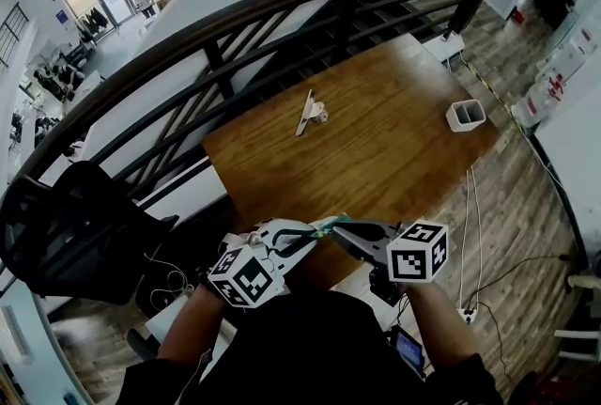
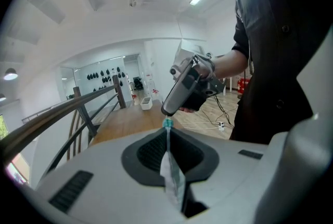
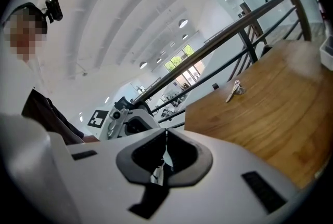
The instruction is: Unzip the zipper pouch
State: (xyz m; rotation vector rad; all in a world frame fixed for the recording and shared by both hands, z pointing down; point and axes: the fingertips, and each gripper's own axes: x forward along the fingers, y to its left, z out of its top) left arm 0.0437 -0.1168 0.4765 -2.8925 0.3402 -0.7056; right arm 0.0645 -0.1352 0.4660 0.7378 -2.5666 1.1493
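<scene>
pouch clamped in left gripper, right gripper pinching its end

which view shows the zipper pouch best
The left gripper view: the clear plastic pouch with teal zipper stands edge-on, clamped in the left tool. The head view shows only a small teal strip; the right gripper view, a thin sliver in the right tool.

Your zipper pouch — thin clear plastic, teal zip end — is edge-on in midair, pinched at both ends
</scene>
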